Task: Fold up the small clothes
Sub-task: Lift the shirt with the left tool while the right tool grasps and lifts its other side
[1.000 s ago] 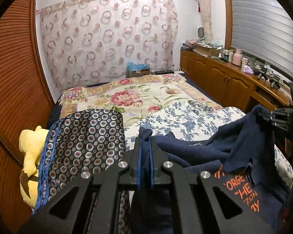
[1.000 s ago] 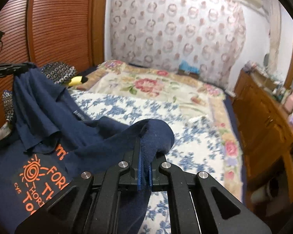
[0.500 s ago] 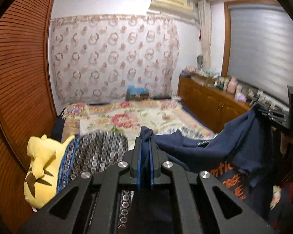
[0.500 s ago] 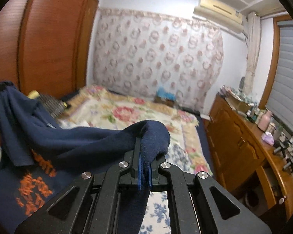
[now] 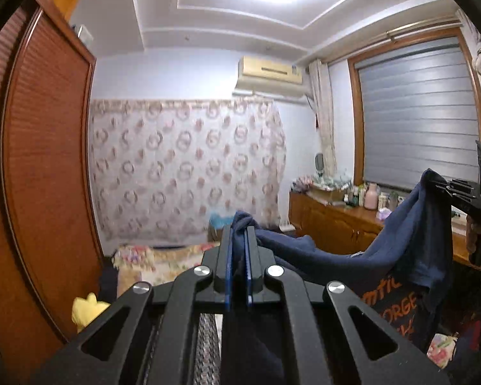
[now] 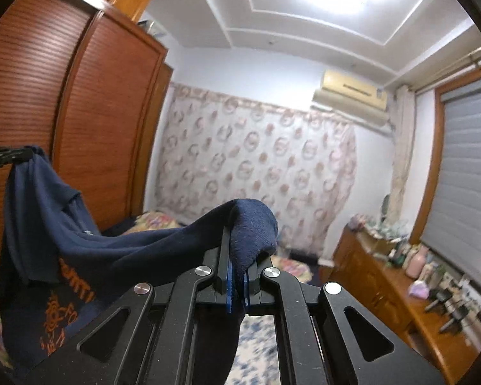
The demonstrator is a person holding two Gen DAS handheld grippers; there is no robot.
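Observation:
A navy T-shirt [image 5: 410, 240] with orange print hangs in the air between my two grippers, sagging in the middle. My left gripper [image 5: 239, 234] is shut on one corner of it. My right gripper [image 6: 239, 243] is shut on the other corner, with cloth bunched over its tips. The shirt also shows in the right wrist view [image 6: 64, 240]. The right gripper appears at the far right of the left wrist view [image 5: 458, 189]; the left gripper shows at the far left of the right wrist view [image 6: 6, 155].
A bed with a floral cover [image 5: 157, 263] lies below. A yellow plush toy [image 5: 86, 309] sits at its left. A wooden wardrobe [image 6: 64, 112] stands on the left, a cluttered wooden sideboard [image 6: 400, 285] on the right.
Both grippers have risen and tilted up with the shirt; the bed has dropped low in both views and the ceiling now shows. The shirt hangs clear of the bed.

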